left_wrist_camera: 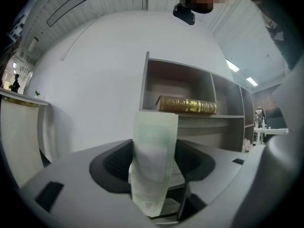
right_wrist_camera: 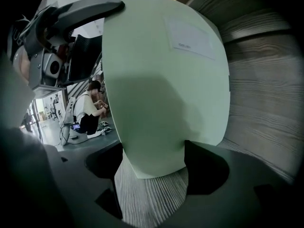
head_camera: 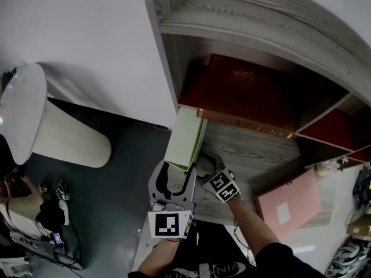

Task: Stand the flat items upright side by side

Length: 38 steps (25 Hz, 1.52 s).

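Observation:
A pale green flat box (head_camera: 185,138) stands upright on its edge at the left end of the grey wooden shelf board (head_camera: 255,155). My left gripper (head_camera: 175,174) is shut on its near narrow side; in the left gripper view the green box (left_wrist_camera: 154,160) fills the gap between the jaws of the left gripper (left_wrist_camera: 154,171). My right gripper (head_camera: 207,162) sits at the box's right face, low down. In the right gripper view the broad green face (right_wrist_camera: 161,80) with a white label looms over the right gripper (right_wrist_camera: 154,167), whose jaws stand wide apart around its lower corner. A pink flat box (head_camera: 288,203) lies flat at the right.
A dark red book with gold print (head_camera: 243,91) lies flat in the shelf compartment behind, also visible as the red book (left_wrist_camera: 187,105). Another red item (head_camera: 336,129) lies in the compartment to the right. A white round bin (head_camera: 52,135) and a seated person (head_camera: 23,207) are on the floor at left.

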### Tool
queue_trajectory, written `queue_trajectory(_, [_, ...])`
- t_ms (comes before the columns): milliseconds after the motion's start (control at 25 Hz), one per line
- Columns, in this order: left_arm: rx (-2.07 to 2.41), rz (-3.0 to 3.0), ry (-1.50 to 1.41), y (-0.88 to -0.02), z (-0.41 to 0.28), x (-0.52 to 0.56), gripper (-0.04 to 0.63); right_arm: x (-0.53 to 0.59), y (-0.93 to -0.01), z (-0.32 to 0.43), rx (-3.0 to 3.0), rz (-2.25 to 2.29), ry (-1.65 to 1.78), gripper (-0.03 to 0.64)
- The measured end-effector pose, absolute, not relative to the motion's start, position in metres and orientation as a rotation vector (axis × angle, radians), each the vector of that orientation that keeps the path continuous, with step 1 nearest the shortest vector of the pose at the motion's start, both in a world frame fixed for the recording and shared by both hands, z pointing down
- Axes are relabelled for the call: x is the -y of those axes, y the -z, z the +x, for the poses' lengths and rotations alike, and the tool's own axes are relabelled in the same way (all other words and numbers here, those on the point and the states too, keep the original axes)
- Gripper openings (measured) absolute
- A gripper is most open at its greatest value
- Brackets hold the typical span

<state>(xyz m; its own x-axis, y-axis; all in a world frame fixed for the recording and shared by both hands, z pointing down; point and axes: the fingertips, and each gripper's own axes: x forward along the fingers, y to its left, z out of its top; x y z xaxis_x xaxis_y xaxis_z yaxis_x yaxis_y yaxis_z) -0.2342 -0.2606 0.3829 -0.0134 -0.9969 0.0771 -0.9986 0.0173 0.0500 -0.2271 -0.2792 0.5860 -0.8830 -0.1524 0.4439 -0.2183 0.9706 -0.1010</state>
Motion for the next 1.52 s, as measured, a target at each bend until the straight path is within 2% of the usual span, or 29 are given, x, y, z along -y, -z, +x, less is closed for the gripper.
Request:
queue_trajectory(800, [2.106, 2.233, -0.032, -0.388, -0.234, 0.262, 0.276, 0.285, -0.584, -0.221, 2.681, 0.381, -0.277, 0.414])
queue_trajectory(1240, [2.021, 2.297, -0.063, -0.389, -0.241, 0.233, 0.279, 0.266, -0.555, -0.183, 2.703, 0.606, -0.325, 0.408])
queue_trajectory(1520, [1.859, 2.405, -0.104, -0.401, -0.22, 0.21, 0.279, 0.246, -0.533, -0.143, 2.692, 0.817, -0.323, 0.405])
